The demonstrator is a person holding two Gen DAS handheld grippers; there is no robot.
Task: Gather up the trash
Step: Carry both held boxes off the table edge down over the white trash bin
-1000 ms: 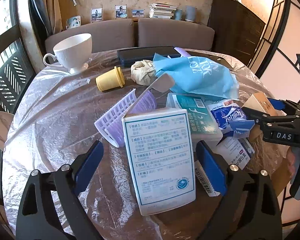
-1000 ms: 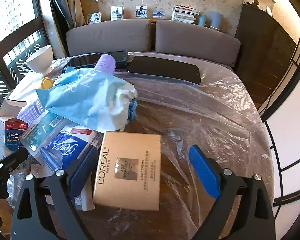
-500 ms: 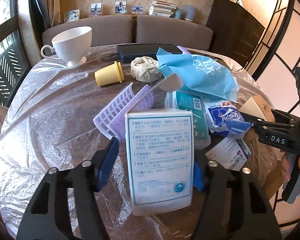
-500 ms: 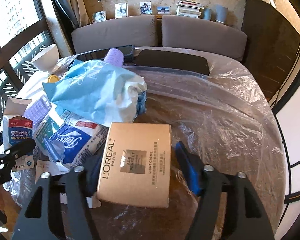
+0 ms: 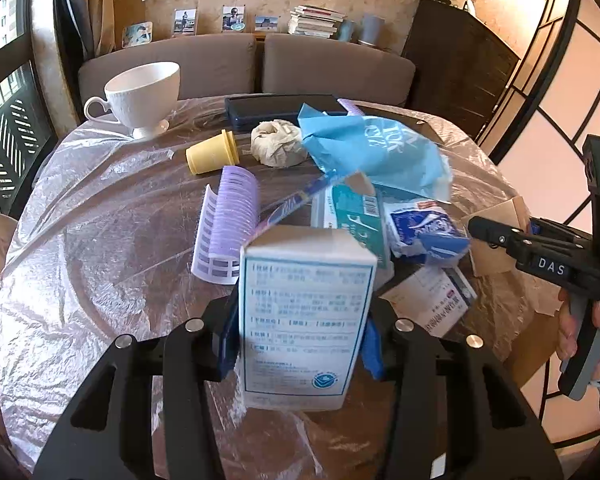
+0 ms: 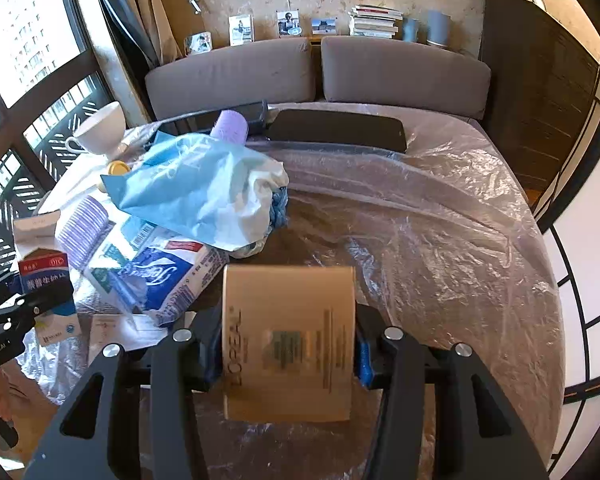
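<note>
Two claws are each closing on a box above the plastic-covered surface (image 5: 100,240). In the left wrist view, the left claw (image 5: 300,340) is gripping a white medicine box (image 5: 304,320) at 6 o'clock, its blue pads pressing both sides. A purple hair roller (image 5: 228,228) is lying just beyond at 11 o'clock, a blue bag (image 5: 372,152) at 1 o'clock, a white teacup (image 5: 144,96) far out at 11 — and the right claw (image 5: 500,236) is reaching in at 3 o'clock.

In the right wrist view, the right claw (image 6: 288,344) is clamping a tan L'Oreal box (image 6: 288,340) at 6 o'clock. The blue bag (image 6: 204,188) is sitting at 11 o'clock, a torn tissue pack (image 6: 164,276) at 9 — touching the heap of litter.
</note>
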